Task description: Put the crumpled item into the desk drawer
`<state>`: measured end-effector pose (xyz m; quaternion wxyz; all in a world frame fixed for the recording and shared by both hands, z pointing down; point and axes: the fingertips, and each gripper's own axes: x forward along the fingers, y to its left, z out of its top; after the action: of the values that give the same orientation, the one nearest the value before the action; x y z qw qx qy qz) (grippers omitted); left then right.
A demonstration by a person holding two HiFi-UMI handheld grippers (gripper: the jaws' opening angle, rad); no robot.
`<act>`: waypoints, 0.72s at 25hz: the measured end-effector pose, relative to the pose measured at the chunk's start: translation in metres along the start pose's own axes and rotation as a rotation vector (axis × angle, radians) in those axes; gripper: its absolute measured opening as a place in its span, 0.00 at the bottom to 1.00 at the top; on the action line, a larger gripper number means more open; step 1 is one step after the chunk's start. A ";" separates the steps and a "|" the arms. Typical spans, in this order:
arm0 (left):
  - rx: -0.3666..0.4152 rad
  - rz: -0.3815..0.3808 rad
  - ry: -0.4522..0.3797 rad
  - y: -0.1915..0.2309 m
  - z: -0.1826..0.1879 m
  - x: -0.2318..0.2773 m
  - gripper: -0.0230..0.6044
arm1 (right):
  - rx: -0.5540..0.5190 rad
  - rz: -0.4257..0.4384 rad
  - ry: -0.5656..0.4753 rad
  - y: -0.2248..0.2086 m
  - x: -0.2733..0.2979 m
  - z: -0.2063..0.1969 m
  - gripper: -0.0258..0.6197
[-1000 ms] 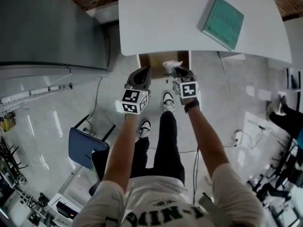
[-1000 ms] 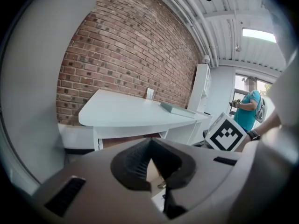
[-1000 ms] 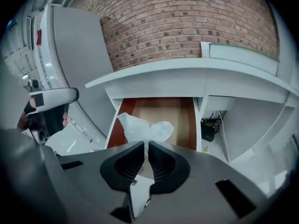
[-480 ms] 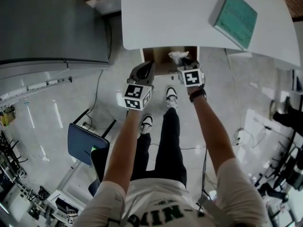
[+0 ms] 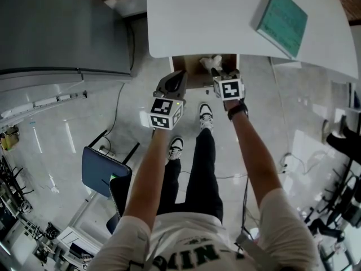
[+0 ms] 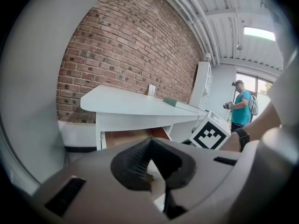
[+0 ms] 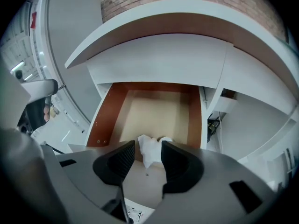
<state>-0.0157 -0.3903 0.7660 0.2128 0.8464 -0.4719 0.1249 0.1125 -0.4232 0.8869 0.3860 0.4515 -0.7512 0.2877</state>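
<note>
The crumpled item is a wad of white paper (image 7: 149,149), sitting between the jaws of my right gripper (image 7: 148,157) above the front of the open desk drawer (image 7: 154,108). Those jaws are opening, and the pads stand apart beside the wad rather than squeezing it. In the head view the paper (image 5: 213,61) shows over the drawer (image 5: 189,66) just ahead of the right gripper (image 5: 218,72). My left gripper (image 5: 179,79) hovers left of it before the drawer's front, its jaw tips together with nothing held. In its own view the left gripper (image 6: 149,143) faces the desk.
The white desk (image 5: 225,16) carries a green book (image 5: 282,22) at its right. A grey cabinet (image 5: 62,27) stands to the left and a blue chair (image 5: 101,174) behind on the left. A person in a teal shirt (image 6: 242,108) stands far off.
The right gripper has carried the paper forward over the drawer and its jaws have spread apart. The left gripper has followed a little forward.
</note>
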 end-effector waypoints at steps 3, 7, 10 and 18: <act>0.006 -0.006 -0.003 -0.002 0.006 -0.002 0.03 | -0.002 0.005 -0.006 0.001 -0.005 0.000 0.28; 0.003 -0.007 -0.006 -0.004 0.012 -0.004 0.03 | 0.019 0.011 -0.010 0.001 -0.017 0.000 0.28; 0.000 -0.007 -0.008 -0.008 0.017 -0.010 0.03 | 0.041 0.006 -0.024 0.000 -0.032 -0.001 0.28; 0.004 0.001 -0.024 -0.023 0.049 -0.042 0.03 | 0.078 -0.077 -0.157 -0.012 -0.106 0.010 0.28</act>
<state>-0.0172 -0.3721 0.6999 0.2055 0.8481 -0.4745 0.1156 0.1514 -0.3876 0.7935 0.3188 0.5161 -0.7494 0.2654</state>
